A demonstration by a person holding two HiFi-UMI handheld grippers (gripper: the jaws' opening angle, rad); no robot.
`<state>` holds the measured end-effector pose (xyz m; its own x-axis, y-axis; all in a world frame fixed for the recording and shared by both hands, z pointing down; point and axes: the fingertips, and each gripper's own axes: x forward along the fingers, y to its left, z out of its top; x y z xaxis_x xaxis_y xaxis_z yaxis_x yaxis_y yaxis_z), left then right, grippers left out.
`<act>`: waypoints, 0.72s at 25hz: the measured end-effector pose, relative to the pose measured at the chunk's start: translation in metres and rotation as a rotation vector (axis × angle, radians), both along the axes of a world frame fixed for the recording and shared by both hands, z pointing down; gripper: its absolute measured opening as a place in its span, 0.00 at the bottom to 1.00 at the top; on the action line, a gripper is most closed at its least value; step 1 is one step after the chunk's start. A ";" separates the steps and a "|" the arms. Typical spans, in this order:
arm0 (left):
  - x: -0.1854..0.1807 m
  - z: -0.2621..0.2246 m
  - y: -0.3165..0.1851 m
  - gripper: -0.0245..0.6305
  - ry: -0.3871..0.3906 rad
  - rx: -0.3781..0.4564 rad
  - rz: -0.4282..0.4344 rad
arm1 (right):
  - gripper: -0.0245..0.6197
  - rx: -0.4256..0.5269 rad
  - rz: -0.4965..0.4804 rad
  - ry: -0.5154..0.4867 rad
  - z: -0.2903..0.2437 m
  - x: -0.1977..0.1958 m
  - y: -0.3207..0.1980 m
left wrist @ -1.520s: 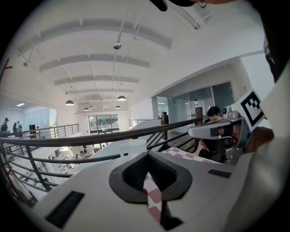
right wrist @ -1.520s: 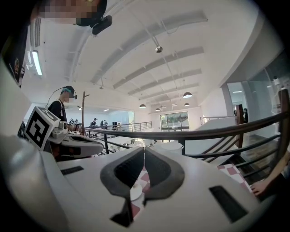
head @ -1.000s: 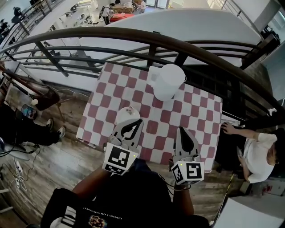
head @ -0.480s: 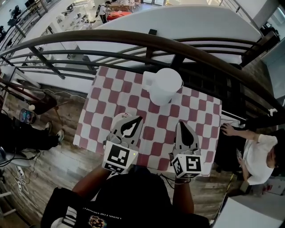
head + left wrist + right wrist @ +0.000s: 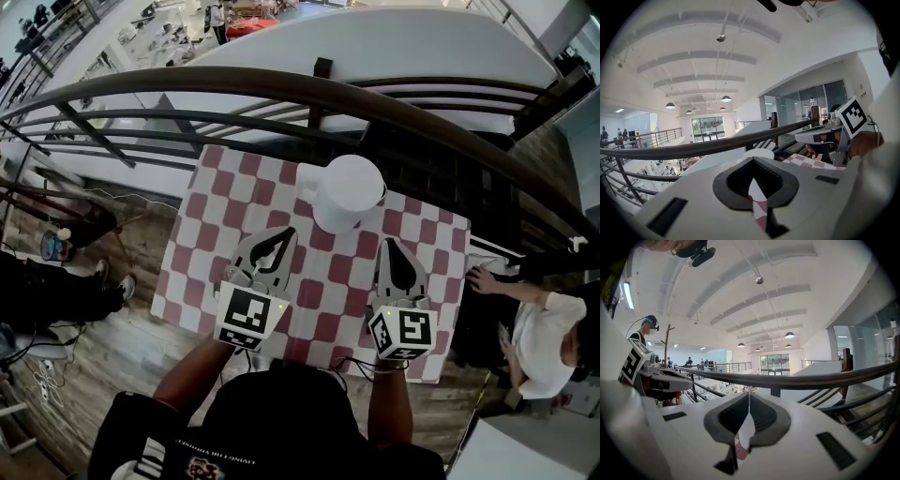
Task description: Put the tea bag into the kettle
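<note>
Both pairs of tongs have come forward over the worktop (image 5: 223,190) since a second ago, closer to the kettle (image 5: 349,187). The white saucer that showed by the left pair now lies hidden under it.

A dark curved railing (image 5: 281,86) runs across just beyond the worktop's far edge. The worktop is covered by a red-and-white chequered cloth. A seated person (image 5: 548,328) in a white top is at its right side, one hand (image 5: 483,278) at the edge.

The white kettle stands upright near the far edge, a little right of the middle. The left tongs (image 5: 288,232) hover over the near-left part of the cloth, pointing toward the kettle and stopping short of it. Their tips meet with nothing gripped; only cloth shows through the oval gap behind the tips. The right tongs (image 5: 387,243) hover beside them, also short of the kettle, likewise closed tip to tip and empty. The tea bag cannot be made out in any view.
</note>
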<state>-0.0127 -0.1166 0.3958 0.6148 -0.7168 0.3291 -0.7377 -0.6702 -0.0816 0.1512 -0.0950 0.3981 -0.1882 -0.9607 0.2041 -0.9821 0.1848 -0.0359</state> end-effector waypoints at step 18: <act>0.004 0.028 -0.095 0.04 -0.038 0.001 -0.075 | 0.06 -0.024 0.000 0.018 0.027 0.029 -0.077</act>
